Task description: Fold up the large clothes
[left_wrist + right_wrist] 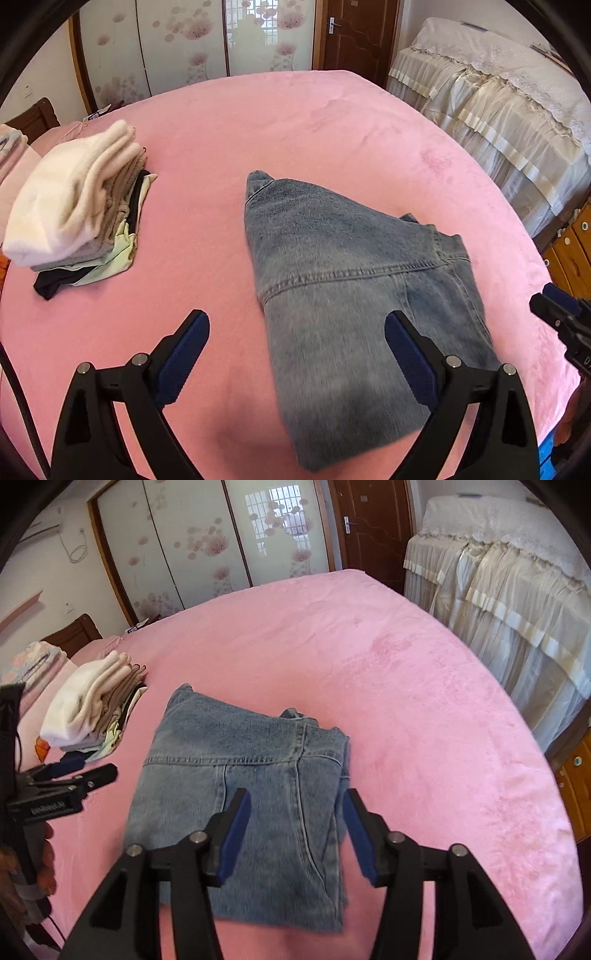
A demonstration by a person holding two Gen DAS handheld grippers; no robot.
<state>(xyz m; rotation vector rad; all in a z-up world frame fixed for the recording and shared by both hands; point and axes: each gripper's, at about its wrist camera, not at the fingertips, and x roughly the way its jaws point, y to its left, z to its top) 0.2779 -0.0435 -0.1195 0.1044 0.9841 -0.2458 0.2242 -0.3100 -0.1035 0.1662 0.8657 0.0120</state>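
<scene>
A pair of blue jeans (351, 288) lies folded into a compact rectangle on the pink bed (295, 122); it also shows in the right wrist view (251, 775). My left gripper (297, 325) is open and empty, hovering above the near left edge of the jeans. My right gripper (295, 805) is open and empty, above the near right part of the jeans. The left gripper shows at the left edge of the right wrist view (70, 775). The right gripper shows at the right edge of the left wrist view (554, 310).
A stack of folded clothes (77, 199) with a white fleece on top sits on the bed's left side, also in the right wrist view (92, 709). A second bed with a cream cover (498, 110) stands to the right. A wooden cabinet (572, 251) is at the right.
</scene>
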